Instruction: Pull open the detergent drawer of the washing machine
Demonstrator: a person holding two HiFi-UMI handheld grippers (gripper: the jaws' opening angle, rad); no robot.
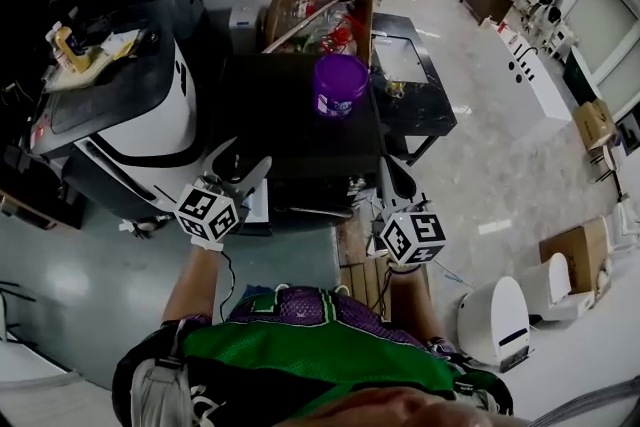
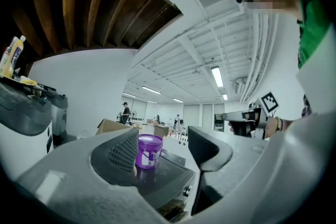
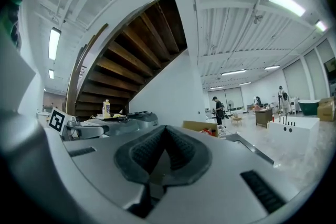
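The left gripper stands spread and empty, the right gripper pressed together on nothing, both short of the black washing machine, whose detergent drawer, indistinct on the upper front, is judged light, rigid plastic, best hooked at its front recess.

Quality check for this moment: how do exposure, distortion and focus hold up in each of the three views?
Head view: heavy fisheye bending; the black machine top is underexposed with little detail, while the purple tub reads clearly. Left gripper view: dark circular vignette, a mosaic patch at the upper right, the tub in focus. Right gripper view: the ceiling strip light is blown out and the staircase underside is in deep shadow.
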